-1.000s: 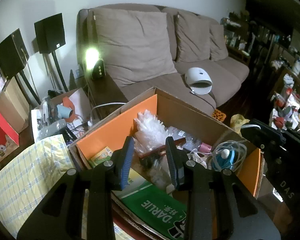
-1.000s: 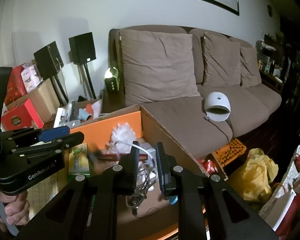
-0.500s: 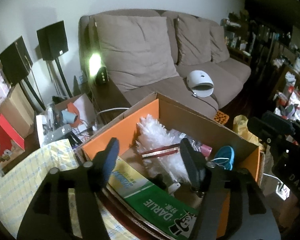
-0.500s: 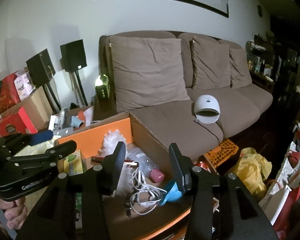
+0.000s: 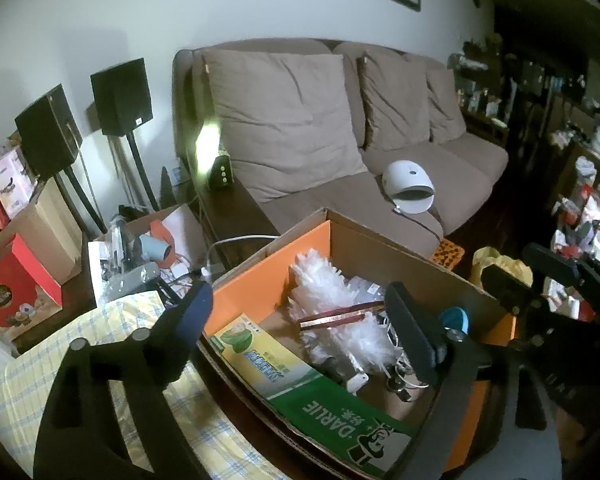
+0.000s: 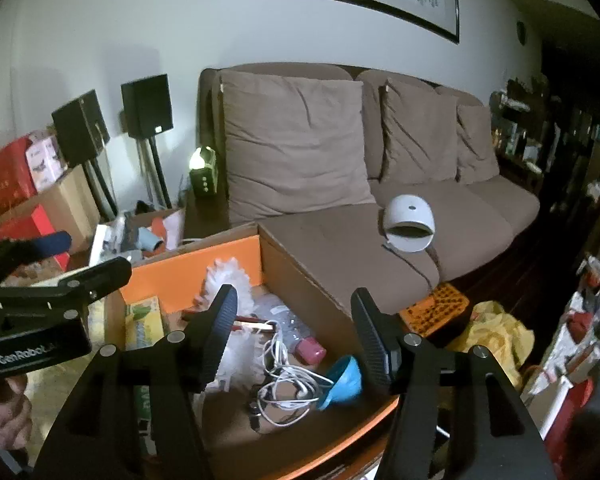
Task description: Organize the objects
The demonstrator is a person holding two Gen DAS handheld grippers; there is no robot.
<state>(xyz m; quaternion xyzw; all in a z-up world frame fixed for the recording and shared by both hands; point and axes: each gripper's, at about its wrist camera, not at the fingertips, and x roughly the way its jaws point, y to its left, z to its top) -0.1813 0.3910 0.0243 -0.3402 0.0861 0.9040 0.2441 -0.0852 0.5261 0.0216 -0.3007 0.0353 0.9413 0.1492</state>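
My left claw (image 5: 300,328) is now spread wide, empty; a second ago it was nearly shut. My right claw (image 6: 294,332) also spread wide, earlier narrow. Both over cardboard box (image 5: 384,240). White duster (image 5: 332,300) at 12 o'clock of left claw; cable (image 6: 288,384) and blue funnel (image 6: 344,380) at 6 o'clock between right fingers.

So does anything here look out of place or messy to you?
The white dome-shaped device sits on the sofa seat with its cord trailing off the edge, an odd spot for it. Inside the cardboard box, a white cable lies in a loose tangle beside a feather duster.
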